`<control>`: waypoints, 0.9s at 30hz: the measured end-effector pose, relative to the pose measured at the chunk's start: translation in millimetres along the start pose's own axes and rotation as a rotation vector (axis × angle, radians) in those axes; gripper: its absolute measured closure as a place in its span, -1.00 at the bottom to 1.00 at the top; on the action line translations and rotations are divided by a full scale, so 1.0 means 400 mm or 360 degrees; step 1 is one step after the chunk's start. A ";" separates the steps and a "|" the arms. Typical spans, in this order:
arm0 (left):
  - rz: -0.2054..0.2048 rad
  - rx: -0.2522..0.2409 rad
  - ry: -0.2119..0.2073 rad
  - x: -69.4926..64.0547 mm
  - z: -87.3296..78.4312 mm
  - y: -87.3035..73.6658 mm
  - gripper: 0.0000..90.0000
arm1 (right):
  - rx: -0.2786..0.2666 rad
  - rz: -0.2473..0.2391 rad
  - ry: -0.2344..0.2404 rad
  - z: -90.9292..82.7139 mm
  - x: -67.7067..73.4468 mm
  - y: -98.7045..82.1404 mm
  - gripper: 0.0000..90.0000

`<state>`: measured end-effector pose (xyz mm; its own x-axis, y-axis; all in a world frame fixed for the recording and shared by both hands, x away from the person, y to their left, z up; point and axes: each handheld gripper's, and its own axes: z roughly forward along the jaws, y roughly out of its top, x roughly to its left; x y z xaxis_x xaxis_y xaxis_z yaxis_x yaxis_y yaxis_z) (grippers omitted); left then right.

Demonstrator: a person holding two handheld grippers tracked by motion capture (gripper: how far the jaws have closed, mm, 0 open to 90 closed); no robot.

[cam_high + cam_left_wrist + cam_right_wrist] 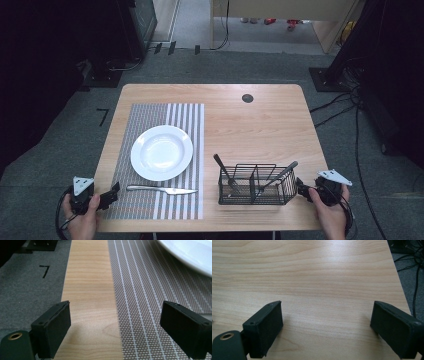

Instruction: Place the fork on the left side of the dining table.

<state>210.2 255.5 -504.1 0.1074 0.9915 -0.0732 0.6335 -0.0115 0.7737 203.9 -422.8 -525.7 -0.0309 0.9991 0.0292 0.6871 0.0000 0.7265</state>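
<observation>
Gaping, both: left hand-held gripper (115, 327), right hand-held gripper (325, 327); floor mark "7" (44, 271).

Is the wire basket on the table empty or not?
Not empty: the wire basket holds two utensils, handles sticking up above its rim.

Evenly lit from overhead across the table (260, 120), with dark, underexposed surroundings at left and right of the high view and a brighter strip of floor at top. Soft glare on the white plate (161, 152) and a pale sheen along the far wood grain in the right gripper view; faint, diffuse shadows under the wire caddy (256, 185) and beneath the 2 black jaws in each gripper view. Sharp focus on wood and placemat (150, 290) weave at mid-distance, slight softness on the nearest jaw edges, mild grain and low resolution in the high view.
</observation>
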 end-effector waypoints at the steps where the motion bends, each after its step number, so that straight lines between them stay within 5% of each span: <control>1: 0.0000 0.0000 0.0000 0.000 0.000 0.000 -0.78 | 0.0000 0.0000 0.0000 0.000 0.000 0.000 -0.76; 15: 0.0038 -0.0134 -0.0099 -0.077 -0.044 0.032 -0.78 | 0.0000 -0.0005 0.0005 0.001 -0.001 0.001 -0.76; 19: 0.0117 -0.0170 -0.0098 -0.115 -0.059 0.045 -0.78 | 0.0000 -0.0006 0.0005 0.001 -0.001 0.001 -0.76; 27: 0.0185 -0.0206 -0.0226 -0.195 -0.071 0.085 -0.78 | 0.0000 -0.0005 0.0005 0.001 -0.001 0.001 -0.76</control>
<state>201.6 181.2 -454.1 0.2864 0.9562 -0.0595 0.5079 -0.0989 0.8557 204.5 -423.3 -525.7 -0.0357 0.9989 0.0291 0.6870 0.0034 0.7266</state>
